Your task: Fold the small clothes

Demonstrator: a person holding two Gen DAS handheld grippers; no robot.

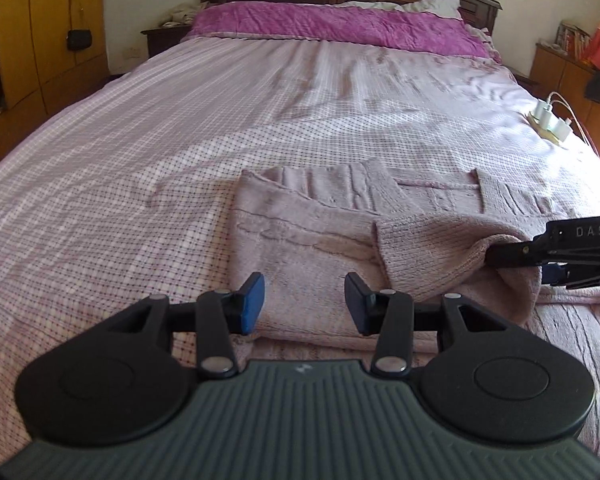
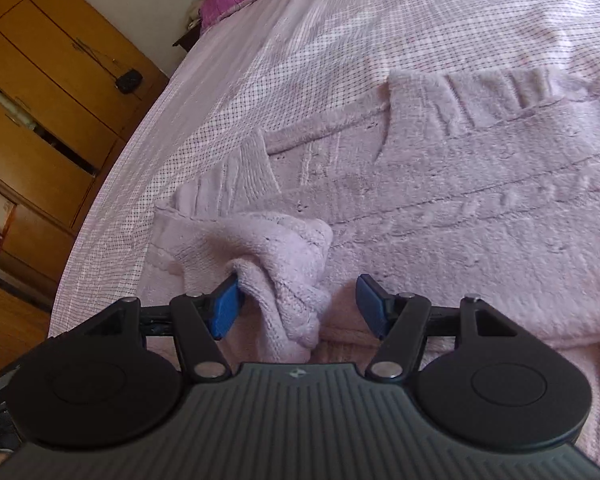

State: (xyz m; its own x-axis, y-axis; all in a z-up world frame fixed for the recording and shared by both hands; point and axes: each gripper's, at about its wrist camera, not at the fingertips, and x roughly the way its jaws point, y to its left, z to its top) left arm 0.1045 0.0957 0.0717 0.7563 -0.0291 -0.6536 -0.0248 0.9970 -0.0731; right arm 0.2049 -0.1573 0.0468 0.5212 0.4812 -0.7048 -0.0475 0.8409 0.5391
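Both grippers, left (image 1: 304,302) and right (image 2: 297,306), gape wide over the pale pink knitted sweater (image 1: 320,236), whose bunched sleeve (image 2: 287,264) drapes against the right one's finger.

The right gripper (image 1: 496,258) enters the left wrist view from the frame's right edge, its fingertips buried in a fold of the pink sweater (image 1: 312,240). That edge also crops the sweater's near side. In the right wrist view the sweater and the bed (image 2: 300,40) are motion-blurred, and the wardrobe (image 2: 39,80) is cut off at left.
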